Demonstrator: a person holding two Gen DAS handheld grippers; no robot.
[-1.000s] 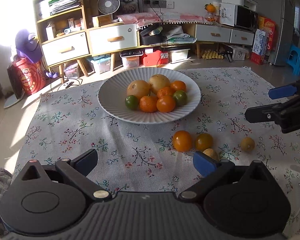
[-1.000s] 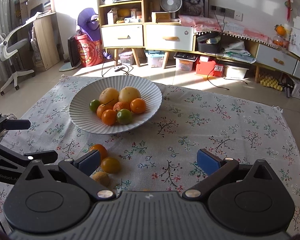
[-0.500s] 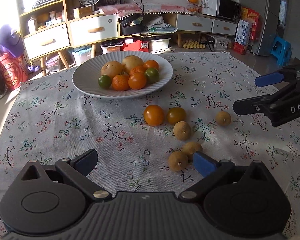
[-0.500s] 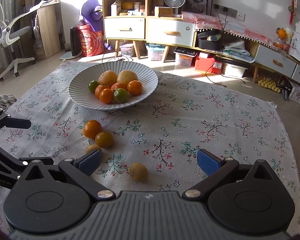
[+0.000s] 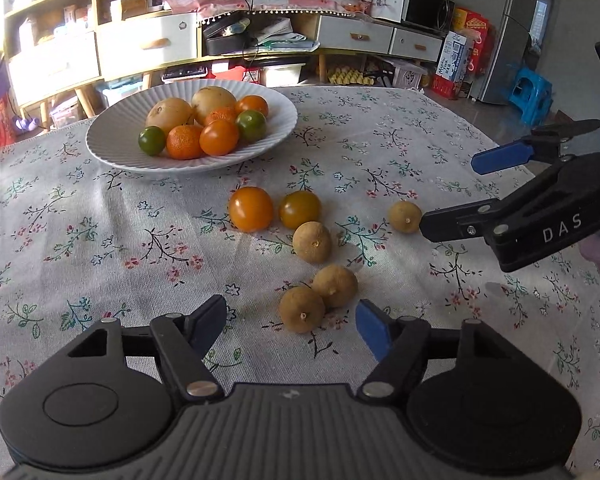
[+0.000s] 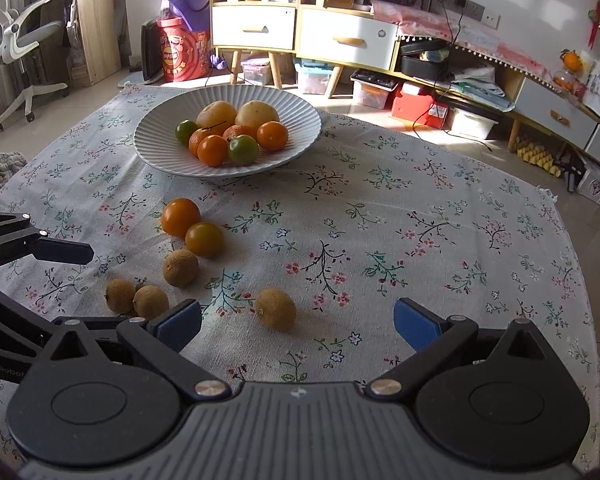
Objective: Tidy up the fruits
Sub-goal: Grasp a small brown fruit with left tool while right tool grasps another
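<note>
A white ribbed plate (image 5: 112, 148) (image 6: 156, 140) holds several oranges, green citrus and two yellow fruits. On the floral cloth lie two orange fruits (image 5: 251, 208) (image 6: 180, 217) and several small brown fruits (image 5: 311, 241) (image 6: 180, 268). My left gripper (image 5: 290, 326) is open and empty, just in front of a pair of brown fruits (image 5: 302, 309). My right gripper (image 6: 296, 322) is open and empty, with one lone brown fruit (image 6: 275, 309) (image 5: 404, 217) between its fingers. The right gripper also shows in the left wrist view (image 5: 448, 196).
The cloth (image 6: 420, 220) covers a low table. Behind it stand cabinets with drawers (image 6: 348, 40), storage boxes, a fan and an office chair (image 6: 16, 40). A fridge and blue stool (image 5: 530, 94) are at the far right.
Both grippers have pulled back and lowered toward the loose fruits; more brown fruits have come into view near the fingers. Both stay open.
</note>
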